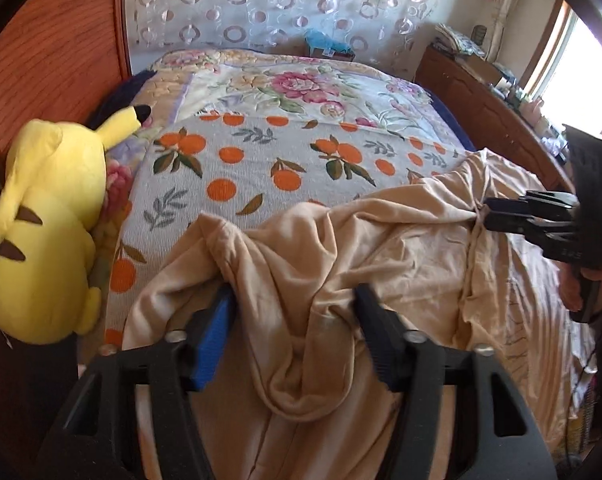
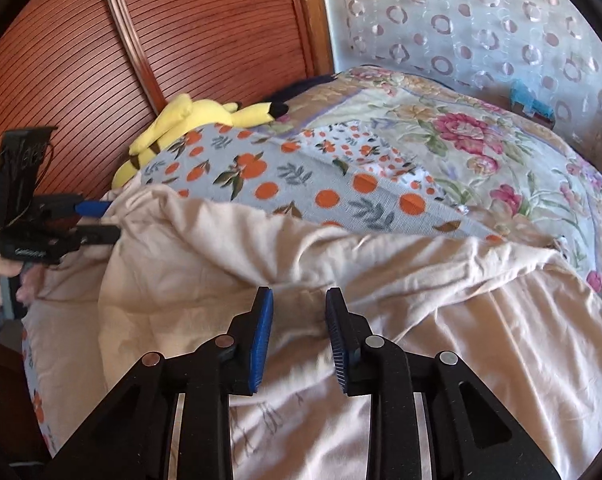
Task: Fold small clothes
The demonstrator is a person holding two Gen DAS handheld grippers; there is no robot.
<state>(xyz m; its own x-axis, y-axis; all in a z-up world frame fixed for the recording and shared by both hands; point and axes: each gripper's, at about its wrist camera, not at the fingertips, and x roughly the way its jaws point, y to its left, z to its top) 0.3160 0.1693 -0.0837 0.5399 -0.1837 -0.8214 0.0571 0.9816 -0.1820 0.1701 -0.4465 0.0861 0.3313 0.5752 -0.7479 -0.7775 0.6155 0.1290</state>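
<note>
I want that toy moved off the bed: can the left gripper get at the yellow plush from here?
Probably yes: the yellow plush lies uncovered beside the left gripper, whose open jaws only straddle the beige garment.

The lower part of the beige garment (image 1: pixel 341 248) runs out of the left wrist view's bottom edge, behind the gripper frame. The faint print (image 2: pixel 261 420) on it is too blurred to read. The orange-patterned cloth (image 1: pixel 261 168) is partly hidden under the garment. The clutter on the wooden dresser (image 1: pixel 481 92) is too small to identify.
</note>
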